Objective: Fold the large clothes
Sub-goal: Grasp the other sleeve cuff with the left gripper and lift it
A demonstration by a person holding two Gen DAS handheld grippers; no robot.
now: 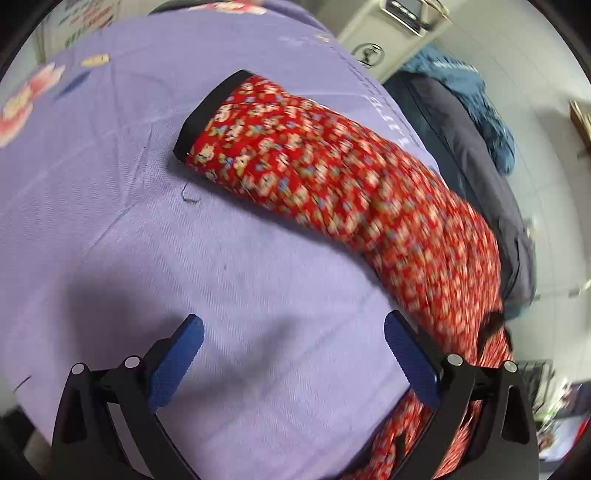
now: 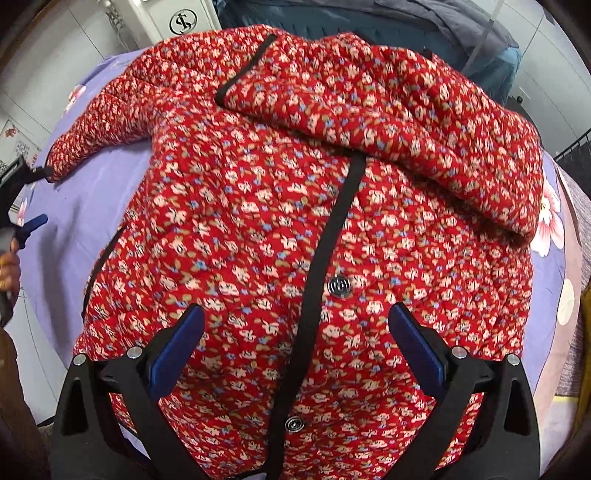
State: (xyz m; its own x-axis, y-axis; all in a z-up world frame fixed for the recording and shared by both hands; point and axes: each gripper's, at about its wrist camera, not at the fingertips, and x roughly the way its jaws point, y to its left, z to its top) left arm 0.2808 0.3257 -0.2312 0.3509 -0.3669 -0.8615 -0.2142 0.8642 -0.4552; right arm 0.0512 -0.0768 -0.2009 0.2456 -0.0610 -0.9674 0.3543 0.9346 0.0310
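A red floral quilted jacket [image 2: 295,221] with black trim lies front up on a lilac sheet [image 2: 92,206]. Its right sleeve is folded across the chest [image 2: 369,110]. Its left sleeve [image 1: 314,162] stretches out flat, with a black cuff [image 1: 207,110] at its end. My left gripper [image 1: 293,347] is open and empty above the sheet, just short of that sleeve. It also shows at the left edge of the right wrist view [image 2: 26,206]. My right gripper [image 2: 295,339] is open and empty over the lower front of the jacket, astride the black placket [image 2: 325,258].
The sheet [image 1: 184,277] covers a bed with pink flower prints [image 1: 29,96]. Dark grey and blue bedding [image 1: 480,129] is piled at the far side. A white cabinet [image 1: 388,29] stands behind it. A loose dark thread [image 1: 190,195] lies by the cuff.
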